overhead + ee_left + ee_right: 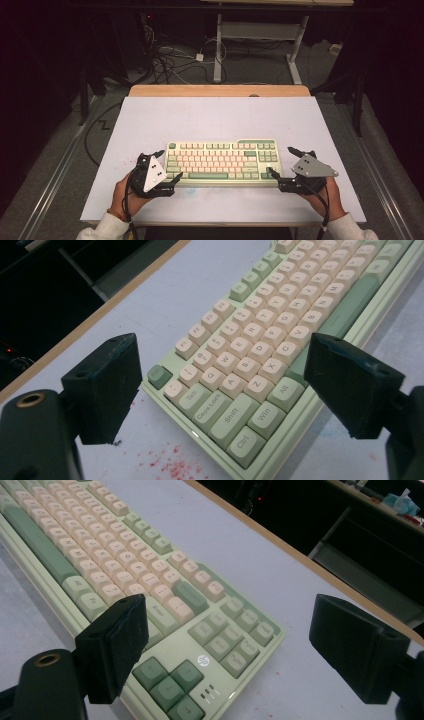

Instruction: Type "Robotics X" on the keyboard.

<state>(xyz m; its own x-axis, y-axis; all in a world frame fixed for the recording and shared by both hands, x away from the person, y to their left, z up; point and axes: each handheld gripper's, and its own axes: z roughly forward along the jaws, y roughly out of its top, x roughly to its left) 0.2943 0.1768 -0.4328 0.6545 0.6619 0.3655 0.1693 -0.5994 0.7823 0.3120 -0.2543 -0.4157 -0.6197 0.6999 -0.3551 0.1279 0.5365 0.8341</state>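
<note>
A pale green keyboard [222, 162] with cream and green keys lies flat on the white table top [215, 115], near the front edge. My left gripper [170, 164] is open at the keyboard's left end. In the left gripper view, the left gripper [227, 382] has its jaws spread to either side of the keyboard [280, 325] corner with the Ctrl and Shift keys. My right gripper [281, 160] is open at the right end. In the right gripper view, the right gripper [237, 645] frames the arrow keys of the keyboard [100, 555]. Neither gripper holds anything.
A wooden strip [220, 90] runs along the table's far edge. Red specks [172, 467] stain the surface by the keyboard's near left corner. Beyond the table, cables [165, 60] lie on the floor beside another desk's white legs [218, 45].
</note>
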